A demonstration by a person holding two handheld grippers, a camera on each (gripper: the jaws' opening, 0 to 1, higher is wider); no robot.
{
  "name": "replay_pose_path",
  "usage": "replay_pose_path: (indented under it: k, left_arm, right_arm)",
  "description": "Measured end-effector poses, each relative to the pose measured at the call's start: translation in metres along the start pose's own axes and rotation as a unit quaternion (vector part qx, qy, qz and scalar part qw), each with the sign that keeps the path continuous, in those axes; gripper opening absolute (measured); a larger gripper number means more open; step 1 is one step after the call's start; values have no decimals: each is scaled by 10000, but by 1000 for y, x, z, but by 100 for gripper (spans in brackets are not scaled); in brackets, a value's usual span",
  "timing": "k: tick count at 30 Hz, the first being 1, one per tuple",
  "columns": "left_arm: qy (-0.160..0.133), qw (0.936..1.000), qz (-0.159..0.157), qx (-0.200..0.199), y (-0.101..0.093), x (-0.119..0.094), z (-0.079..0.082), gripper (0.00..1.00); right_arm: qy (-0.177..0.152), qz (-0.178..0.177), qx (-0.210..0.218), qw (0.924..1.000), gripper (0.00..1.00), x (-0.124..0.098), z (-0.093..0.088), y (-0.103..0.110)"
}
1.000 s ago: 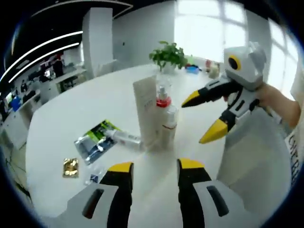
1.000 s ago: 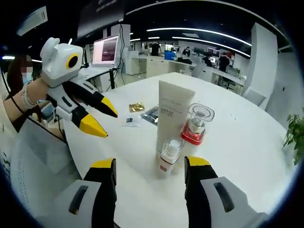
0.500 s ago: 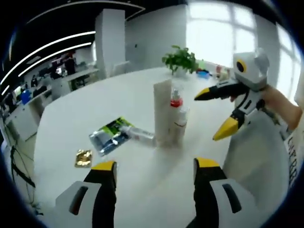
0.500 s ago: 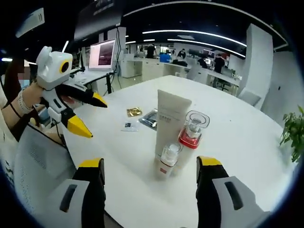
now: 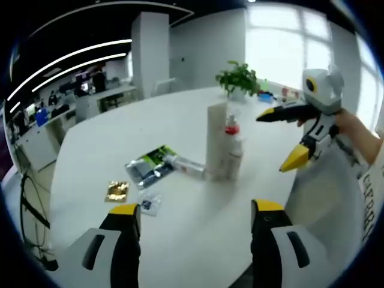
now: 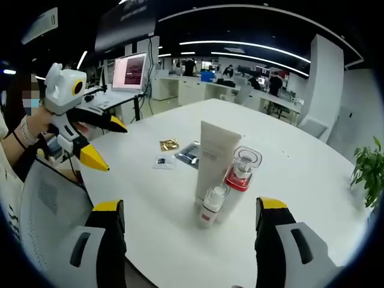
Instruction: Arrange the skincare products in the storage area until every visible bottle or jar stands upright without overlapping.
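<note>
Three skincare products stand upright close together on the white table (image 6: 312, 180): a tall cream tube (image 6: 212, 161) (image 5: 215, 139), a clear bottle with a red collar (image 6: 242, 170) (image 5: 231, 128), and a small white pump bottle (image 6: 210, 206) (image 5: 234, 161). A white tube (image 5: 189, 166) lies flat beside them. My left gripper (image 5: 195, 211) is open, back from the group, and appears from the left as the left gripper (image 6: 101, 141). My right gripper (image 6: 189, 207) is open too, with nothing held, and comes in as the right gripper (image 5: 283, 139).
A green-and-silver sachet (image 5: 146, 165), a gold sachet (image 5: 117, 191) and a small packet (image 5: 148, 204) lie flat on the table. A potted plant (image 5: 239, 78) stands at the far edge. A laptop (image 6: 133, 67) sits on a stand behind. A person's sleeve (image 5: 372, 198) is at the right.
Both grippers have drawn back from the bottles and their jaws stand wider apart. The bottles look smaller and have not moved.
</note>
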State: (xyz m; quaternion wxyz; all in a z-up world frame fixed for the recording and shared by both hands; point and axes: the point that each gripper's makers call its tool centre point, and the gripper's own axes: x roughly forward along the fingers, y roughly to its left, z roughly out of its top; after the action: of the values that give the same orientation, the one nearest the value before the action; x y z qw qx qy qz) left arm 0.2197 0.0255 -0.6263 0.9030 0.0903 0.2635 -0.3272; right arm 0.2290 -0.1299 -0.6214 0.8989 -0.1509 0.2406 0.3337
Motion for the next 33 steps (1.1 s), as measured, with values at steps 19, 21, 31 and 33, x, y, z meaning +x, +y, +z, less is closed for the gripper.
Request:
replay_pose_path:
  k: [19,21,31,33]
  left_arm:
    - [-20,10000,-37,-35,-6,-6,-6,88]
    - [-2,10000,-59,-16,-7,-7,-7,89]
    - [7,9999,-93,-67,-10,-3,-9,99]
    - [18,9999,-92,-100,-11,-1,-9,99]
  right_arm:
    - [21,72,-144,9999,100,-5,0,11]
    - [15,94,-134,9999,100,-7,0,13]
    - [71,180,-216,9996,100,-9,-1,18]
    - [95,190,-232,9995,100,-10,-2,18]
